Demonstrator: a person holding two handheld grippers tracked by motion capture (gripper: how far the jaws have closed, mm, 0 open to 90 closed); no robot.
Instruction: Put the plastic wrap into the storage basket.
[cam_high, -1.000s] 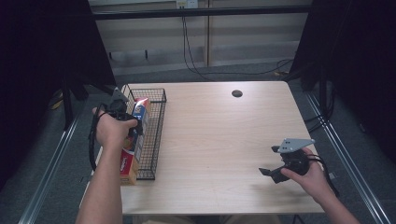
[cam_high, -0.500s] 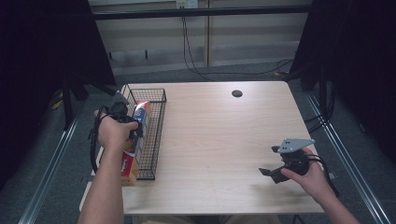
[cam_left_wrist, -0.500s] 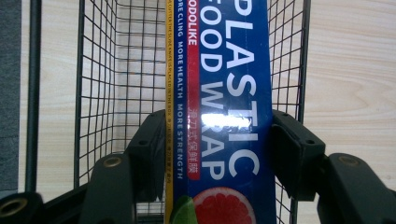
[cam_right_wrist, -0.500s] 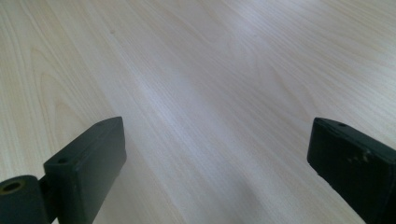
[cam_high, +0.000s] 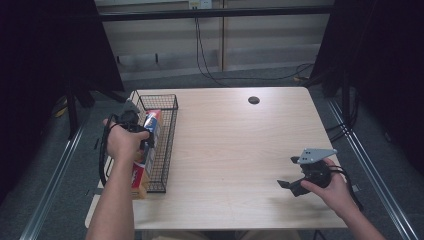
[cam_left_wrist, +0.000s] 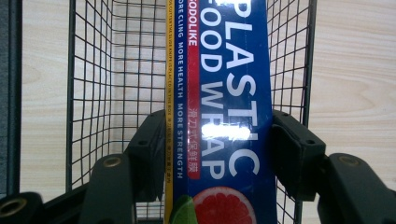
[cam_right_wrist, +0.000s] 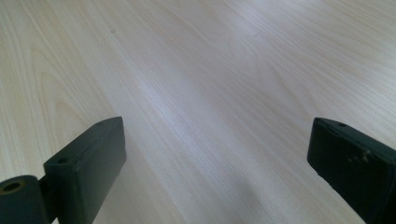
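Two grippers were in use. Nearest, the right gripper (cam_high: 289, 186) sat idle over bare table (cam_high: 240, 150), jaws wide apart, holding nothing. Farther off, the left gripper (cam_left_wrist: 219, 140) was clamped across the plastic wrap box (cam_left_wrist: 224, 112), pads pressing both long sides. The box stood above the wire basket (cam_high: 167, 145) at the table's left edge; whether it touched the mesh could not be told. Judged step: placing the box in the basket. Next move required lowering before release. The box was long, narrow, glossy blue, with white lettering and a grapefruit picture.

wrap box (cam_left_wrist: 224, 116): both ends cut off | lower end behind left hand (cam_high: 122, 142)
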